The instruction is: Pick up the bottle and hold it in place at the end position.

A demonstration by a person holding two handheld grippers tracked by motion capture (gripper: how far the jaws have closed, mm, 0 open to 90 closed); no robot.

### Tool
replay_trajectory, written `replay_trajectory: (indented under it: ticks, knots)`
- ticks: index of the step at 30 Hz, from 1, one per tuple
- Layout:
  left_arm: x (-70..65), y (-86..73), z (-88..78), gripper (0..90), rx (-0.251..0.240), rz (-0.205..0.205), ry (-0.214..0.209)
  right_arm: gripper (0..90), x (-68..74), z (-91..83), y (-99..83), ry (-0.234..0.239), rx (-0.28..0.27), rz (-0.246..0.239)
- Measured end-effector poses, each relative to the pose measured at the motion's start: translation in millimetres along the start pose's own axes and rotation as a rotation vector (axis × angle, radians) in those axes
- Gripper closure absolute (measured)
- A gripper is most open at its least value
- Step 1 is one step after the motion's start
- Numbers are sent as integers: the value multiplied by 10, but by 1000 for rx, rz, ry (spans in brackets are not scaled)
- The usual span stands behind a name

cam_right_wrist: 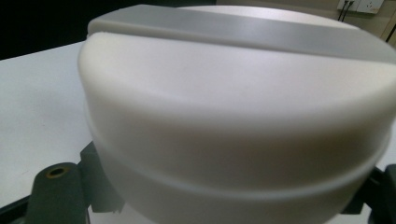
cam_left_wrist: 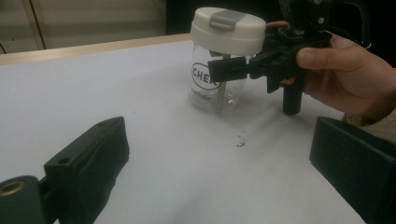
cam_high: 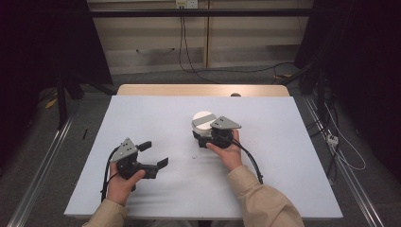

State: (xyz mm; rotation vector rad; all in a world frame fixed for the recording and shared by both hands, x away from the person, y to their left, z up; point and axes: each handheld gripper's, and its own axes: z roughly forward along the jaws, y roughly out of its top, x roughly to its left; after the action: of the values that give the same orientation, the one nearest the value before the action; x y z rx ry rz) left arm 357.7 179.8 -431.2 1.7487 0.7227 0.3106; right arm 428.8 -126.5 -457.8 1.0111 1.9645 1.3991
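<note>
right gripper (cam_high: 202, 136) is clamped tight on the clear jar (cam_left_wrist: 215, 91) just under its cream lid (cam_left_wrist: 229, 29), likely to steady the body so the lid can be worked on. left gripper (cam_high: 156, 153) sits at about 8 o'clock from the jar, well apart, jaws wide and holding nothing, probably free to come in for the lid with its grey flip tab (cam_left_wrist: 226, 19). jar stands upright near the middle of the white table (cam_high: 142, 118) and looks empty, though the clamp hides part of it.
</note>
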Motion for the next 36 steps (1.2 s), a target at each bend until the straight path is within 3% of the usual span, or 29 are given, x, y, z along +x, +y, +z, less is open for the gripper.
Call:
replay_trajectory:
  ticks: [15, 33, 36]
  knots:
    - [12, 191, 298, 55, 2, -30, 4, 184, 1, -2, -2, 1, 2, -3]
    - [10, 254, 544, 70, 27, -23, 0, 184, 2, 0, -2, 0, 5, -3]
    - [10, 269, 561, 79, 32, -7, 1, 184, 3, 1, -3, -1, 5, -4]
